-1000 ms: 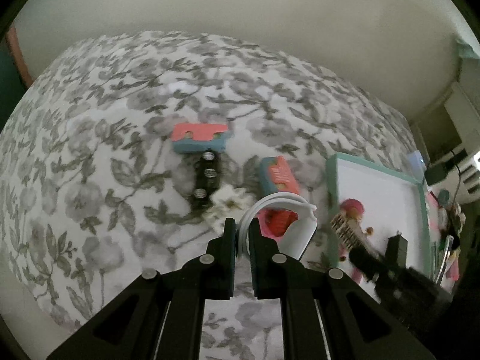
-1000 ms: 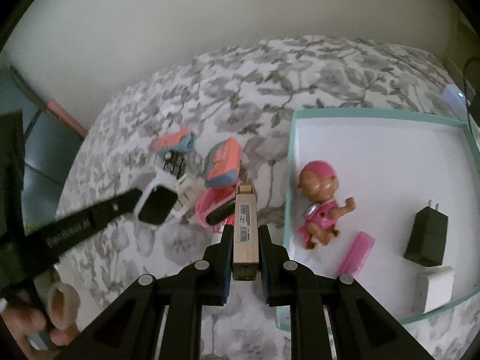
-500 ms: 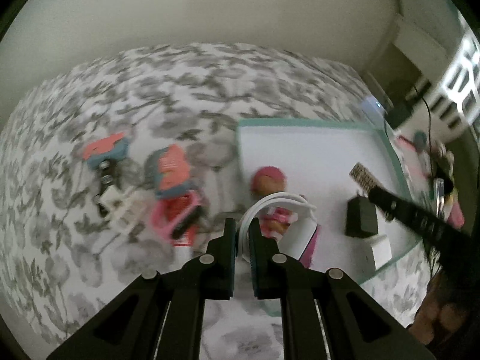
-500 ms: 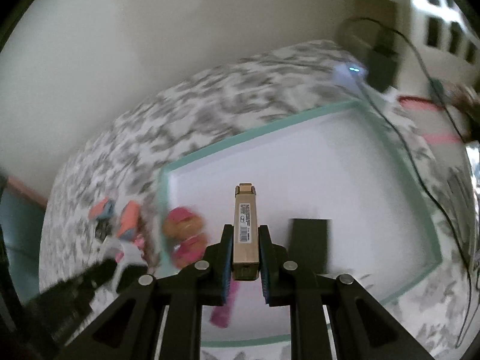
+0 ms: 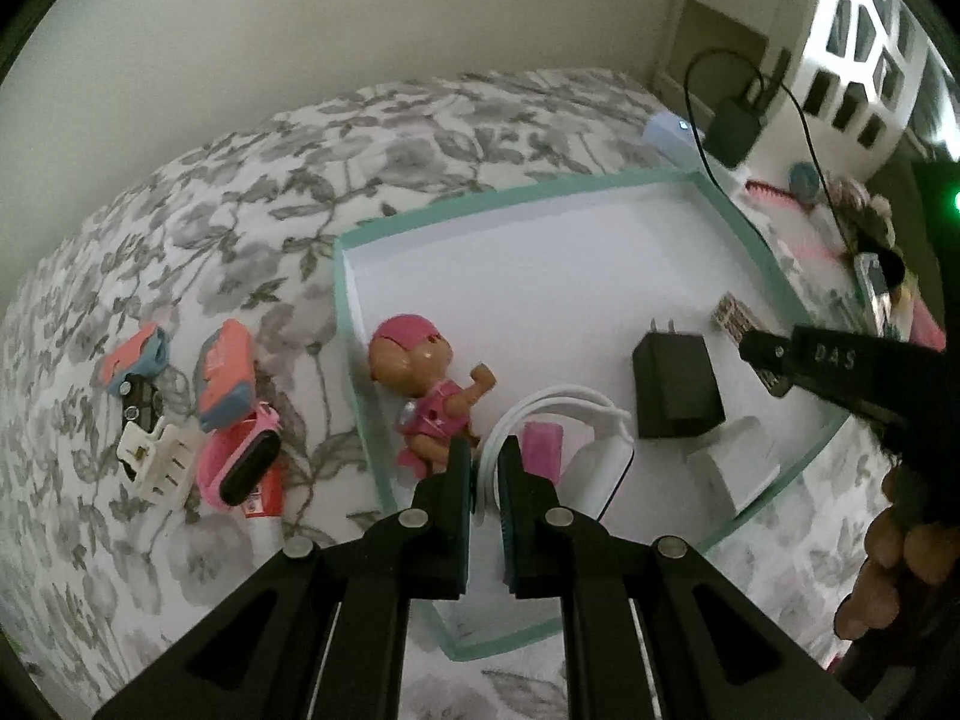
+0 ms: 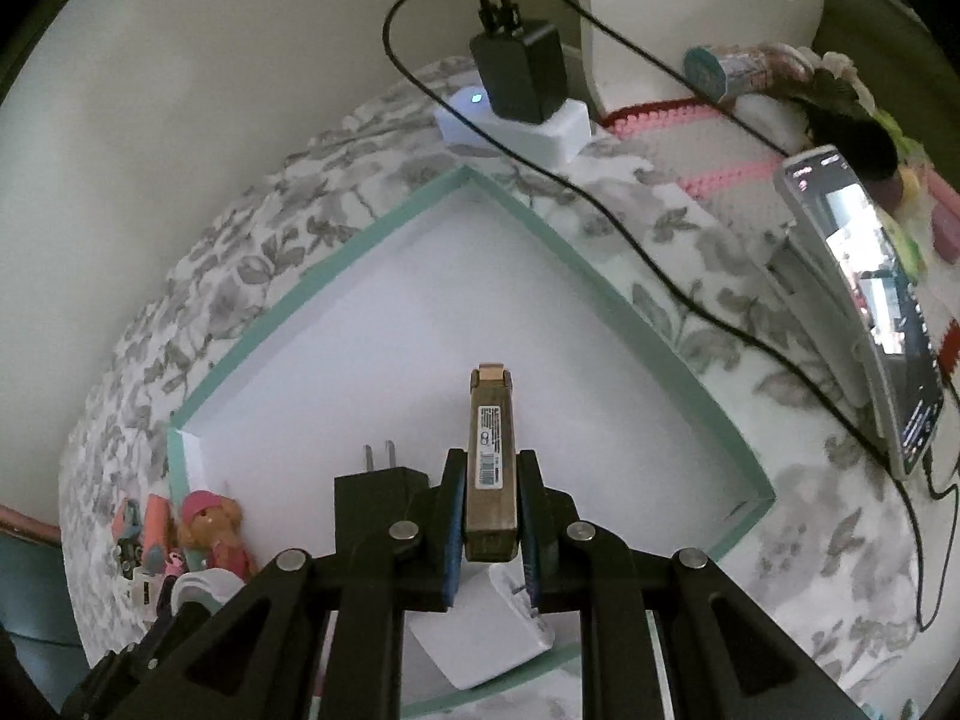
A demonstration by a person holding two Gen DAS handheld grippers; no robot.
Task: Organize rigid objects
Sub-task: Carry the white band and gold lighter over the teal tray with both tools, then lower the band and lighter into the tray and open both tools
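Note:
My left gripper (image 5: 485, 468) is shut on the strap of a white smartwatch (image 5: 570, 414), which hangs over the near part of the teal-rimmed white tray (image 5: 540, 189). My right gripper (image 6: 491, 480) is shut on a slim tan box with a barcode (image 6: 491, 450), held above the tray's middle (image 6: 372, 228). Inside the tray lie a pink doll (image 5: 426, 384), a pink comb (image 5: 543, 450), a black charger (image 5: 675, 387) and a white charger (image 5: 735, 462). The left wrist view also catches the right gripper (image 5: 756, 348) and its box (image 5: 732, 315) at the right.
Left of the tray, on the floral bedspread, lie two coral-and-blue items (image 5: 225, 375), a pink watch (image 5: 243, 465), a white hair clip (image 5: 153, 456) and a small black piece (image 5: 141, 405). Beyond the tray are a plugged adapter (image 6: 522, 72) with its cable and a propped phone (image 6: 870, 300).
Both grippers have swung right from the pile on the bedspread to above the tray, carrying the white watch and the tan box. Both wrists have rolled.

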